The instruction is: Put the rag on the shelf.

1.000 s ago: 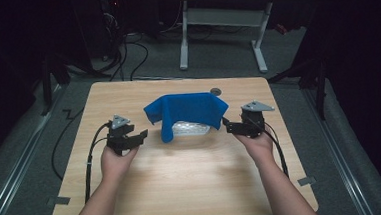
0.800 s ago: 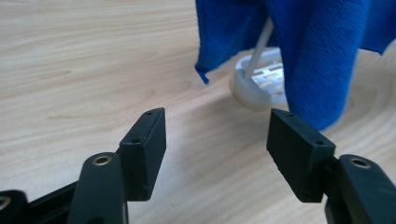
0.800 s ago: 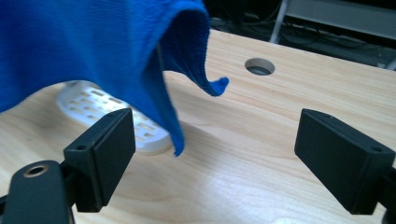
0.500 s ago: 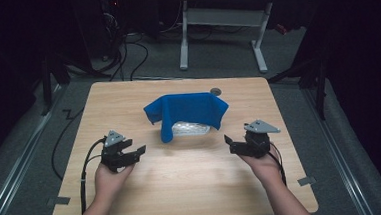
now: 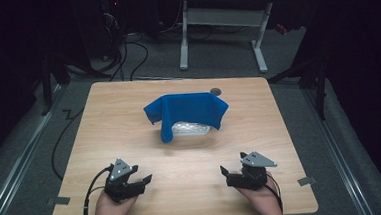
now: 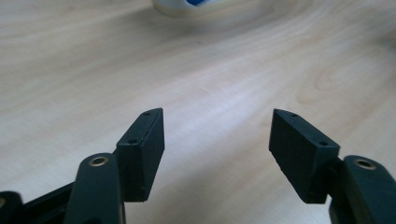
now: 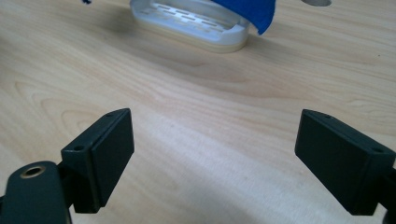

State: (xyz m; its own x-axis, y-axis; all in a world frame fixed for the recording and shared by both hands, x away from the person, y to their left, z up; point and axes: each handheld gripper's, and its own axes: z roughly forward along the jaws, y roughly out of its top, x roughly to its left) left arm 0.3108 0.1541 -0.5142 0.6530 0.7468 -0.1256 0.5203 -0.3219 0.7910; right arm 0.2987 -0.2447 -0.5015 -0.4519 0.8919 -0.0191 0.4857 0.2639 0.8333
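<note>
Two grippers, left gripper (image 5: pixel 145 180) and right gripper (image 5: pixel 224 171), jaws wide and empty, are best advanced evenly toward the blue cloth (image 5: pixel 186 109) at twelve o'clock.

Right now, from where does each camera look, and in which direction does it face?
High view: above the near table edge, looking forward and down; both hands, left gripper, right gripper.
Left gripper view: on that gripper, along its open jaws toward the white tray.
Right gripper view: likewise, toward the tray and blue cloth.
Shared: wooden table, tray, cloth.
</note>
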